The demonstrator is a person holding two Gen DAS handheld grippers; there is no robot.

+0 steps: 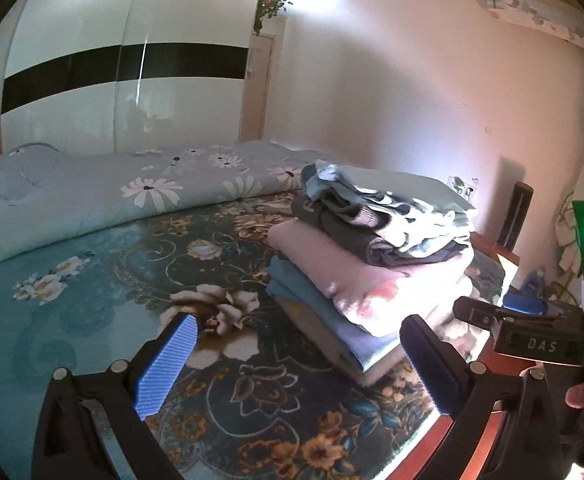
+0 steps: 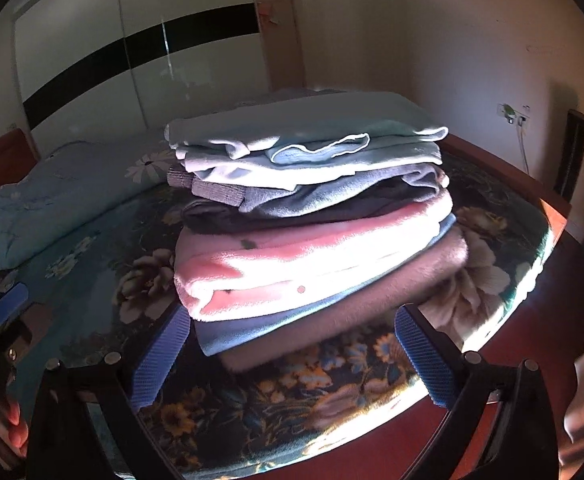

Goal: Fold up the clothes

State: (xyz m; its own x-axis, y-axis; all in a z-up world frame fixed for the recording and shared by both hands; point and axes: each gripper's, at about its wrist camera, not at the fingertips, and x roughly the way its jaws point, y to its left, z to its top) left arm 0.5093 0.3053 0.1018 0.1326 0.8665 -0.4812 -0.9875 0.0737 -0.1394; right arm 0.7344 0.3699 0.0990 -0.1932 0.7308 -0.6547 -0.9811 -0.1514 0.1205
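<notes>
Clothes (image 1: 372, 264): lie folded in one pile on the flowered bedspread (image 1: 111, 280), toward its right-hand corner and close to the wooden bed edge (image 2: 532, 344).

Far left: daisy quilt (image 1: 91, 200), bunched back along the wardrobe side, probably to free a flat patch for folding.

Next: open bedspread, with no loose garment in sight on it.

Then left gripper (image 1: 296, 322): hangs above the spread just left of the pile, jaws spread wide, nothing between the pads, touches no cloth. Looks parked there so as not to disturb the stack.

Then the pile itself:
- Carries the widest pieces, mauve and blue, at the bottom.
- Holds thick pink fleece in the middle, with dark and grey knits above.
- Ends in a pale blue garment (image 2: 312, 136) on top.
- Seems ordered that way for steadiness, though the upper layers look rumpled and overhang a little.

Right gripper (image 2: 292, 314): faces the near side of the pile, tilted downward, jaws equally wide and empty. Frames the lower layers with its fingers without pressing on them.

Reads as folding done or nearly so.
</notes>
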